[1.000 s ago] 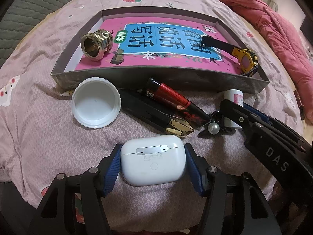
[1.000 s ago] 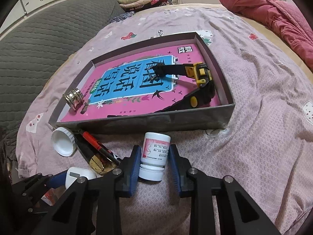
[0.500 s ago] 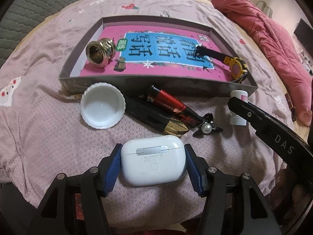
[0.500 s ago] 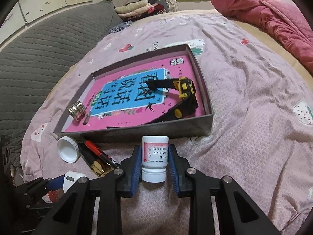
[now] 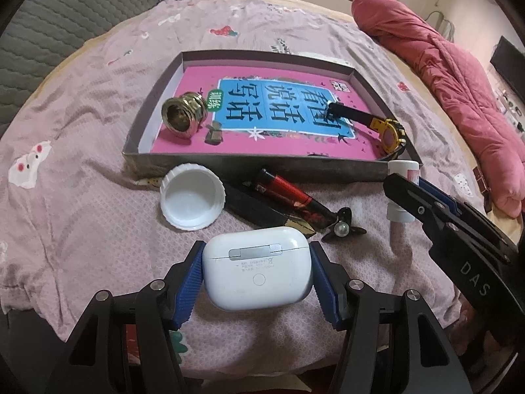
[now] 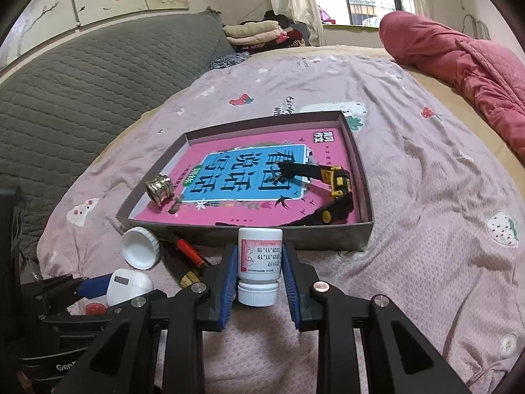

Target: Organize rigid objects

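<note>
Left tongs (image 5: 256, 275) pinched the smooth, rigid earbud case (image 5: 257, 271) across its sides; right tongs (image 6: 259, 271) pinched the light pill bottle (image 6: 260, 264) at mid-body.

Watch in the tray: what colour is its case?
Yellow, on a black strap; the watch shows best in the right wrist view.

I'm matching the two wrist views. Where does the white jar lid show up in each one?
Left wrist view: the white jar lid lies left of centre, open side up, just before the tray's near wall.
Right wrist view: the lid is at lower left, by the tray's near left corner.
Shared landmark: the grey tray with the pink book.
</note>
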Available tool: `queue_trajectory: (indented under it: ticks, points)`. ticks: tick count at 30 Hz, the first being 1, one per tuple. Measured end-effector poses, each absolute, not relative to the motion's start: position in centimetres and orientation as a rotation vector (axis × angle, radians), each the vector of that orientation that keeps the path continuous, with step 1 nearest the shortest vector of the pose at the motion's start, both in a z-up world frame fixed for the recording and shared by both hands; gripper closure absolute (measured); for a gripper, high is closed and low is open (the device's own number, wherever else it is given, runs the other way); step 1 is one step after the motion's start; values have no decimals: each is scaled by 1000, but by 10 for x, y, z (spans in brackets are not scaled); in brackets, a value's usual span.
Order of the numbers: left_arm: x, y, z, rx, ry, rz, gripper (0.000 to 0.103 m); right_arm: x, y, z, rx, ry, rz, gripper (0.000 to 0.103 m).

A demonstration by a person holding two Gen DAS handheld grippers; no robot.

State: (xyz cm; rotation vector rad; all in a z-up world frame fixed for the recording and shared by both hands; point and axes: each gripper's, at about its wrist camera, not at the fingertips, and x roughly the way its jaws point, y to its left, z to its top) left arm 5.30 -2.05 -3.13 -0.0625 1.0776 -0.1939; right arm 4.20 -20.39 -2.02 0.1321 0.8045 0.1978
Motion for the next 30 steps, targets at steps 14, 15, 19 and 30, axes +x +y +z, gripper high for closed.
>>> queue_trajectory:
  ticks: [14,15,19,30]
  points:
    - [47,-13,-11,-50,1016,-196,40,29,-198,-5,90,746,199,76]
    - [47,-13,-10,-49,1012,-196,40,28,-196,-4,84,743,200,76]
    - [46,-14,-5,-37,992,-203,40,25,-192,1,78,725,206,76]
    - [51,-9,1,-34,961,-201,40,26,-194,8,100,701,198,76]
